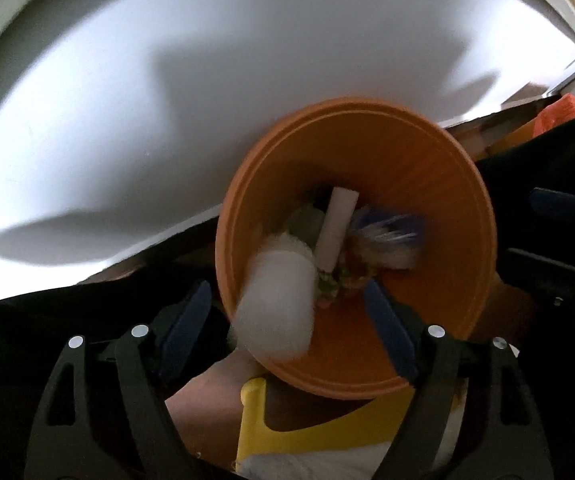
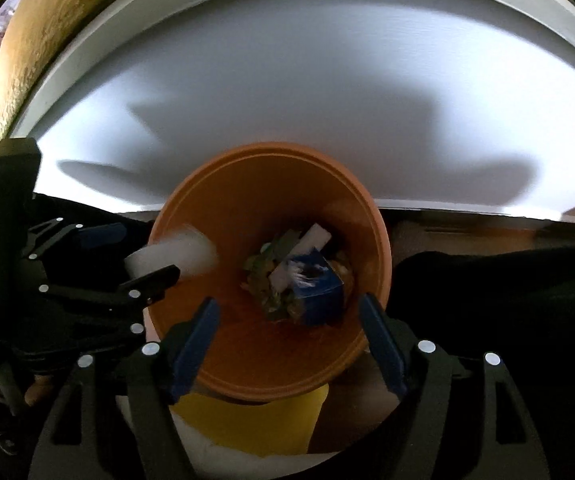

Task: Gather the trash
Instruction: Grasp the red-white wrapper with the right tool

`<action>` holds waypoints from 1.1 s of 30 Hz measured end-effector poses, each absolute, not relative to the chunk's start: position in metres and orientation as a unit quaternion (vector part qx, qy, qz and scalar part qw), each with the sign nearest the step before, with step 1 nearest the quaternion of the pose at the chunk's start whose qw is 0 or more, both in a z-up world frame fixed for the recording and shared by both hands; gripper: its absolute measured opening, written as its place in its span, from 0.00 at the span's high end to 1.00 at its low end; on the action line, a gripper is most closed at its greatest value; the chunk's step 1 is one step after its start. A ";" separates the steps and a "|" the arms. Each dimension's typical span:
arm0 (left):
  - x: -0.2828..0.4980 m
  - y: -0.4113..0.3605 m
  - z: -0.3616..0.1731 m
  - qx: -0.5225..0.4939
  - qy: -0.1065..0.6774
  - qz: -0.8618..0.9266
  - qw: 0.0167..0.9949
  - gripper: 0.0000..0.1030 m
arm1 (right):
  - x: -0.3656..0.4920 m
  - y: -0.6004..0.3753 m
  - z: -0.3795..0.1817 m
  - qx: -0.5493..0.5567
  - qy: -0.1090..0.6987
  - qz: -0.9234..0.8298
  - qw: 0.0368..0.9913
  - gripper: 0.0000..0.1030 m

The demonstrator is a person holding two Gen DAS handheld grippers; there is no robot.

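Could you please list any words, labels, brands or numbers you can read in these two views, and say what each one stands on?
No text can be read for certain.
Small white print on the left gripper body, at the lower left of the right wrist view: too small to read.
Blue box in the orange bin: white markings, blurred, unreadable.

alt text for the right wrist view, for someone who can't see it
An orange bin seen from above, holding a blue box, a white tube and green scraps, with the open right gripper over it. At left the left gripper is open around a blurred white roll at the rim. A white table lies behind.
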State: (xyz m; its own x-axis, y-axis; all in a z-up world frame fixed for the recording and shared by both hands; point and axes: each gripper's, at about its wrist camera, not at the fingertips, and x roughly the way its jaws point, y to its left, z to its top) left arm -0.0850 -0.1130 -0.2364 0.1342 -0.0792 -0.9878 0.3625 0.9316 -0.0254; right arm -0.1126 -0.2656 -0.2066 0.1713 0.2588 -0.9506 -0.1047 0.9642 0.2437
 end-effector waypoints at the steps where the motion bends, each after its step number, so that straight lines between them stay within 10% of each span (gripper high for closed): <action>1: -0.085 -0.114 -0.235 0.112 0.639 -0.147 0.746 0.25 | -0.113 -0.266 -0.206 0.062 0.632 0.118 0.763 0.31; 19: -0.113 -0.104 -0.066 0.138 0.465 -0.240 0.841 0.25 | -0.061 -0.314 -0.015 0.069 0.431 0.129 0.891 0.25; 33: 0.014 -0.084 0.009 0.058 0.351 -0.116 0.928 0.16 | 0.121 -0.297 0.001 0.120 0.419 0.074 0.897 0.26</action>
State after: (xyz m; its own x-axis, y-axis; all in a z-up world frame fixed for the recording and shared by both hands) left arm 0.0143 -0.0839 0.0086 0.7273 -0.1745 -0.6638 0.2558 0.9664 0.0263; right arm 0.1212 -0.2966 0.0014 0.6388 0.2328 -0.7334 -0.0312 0.9602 0.2776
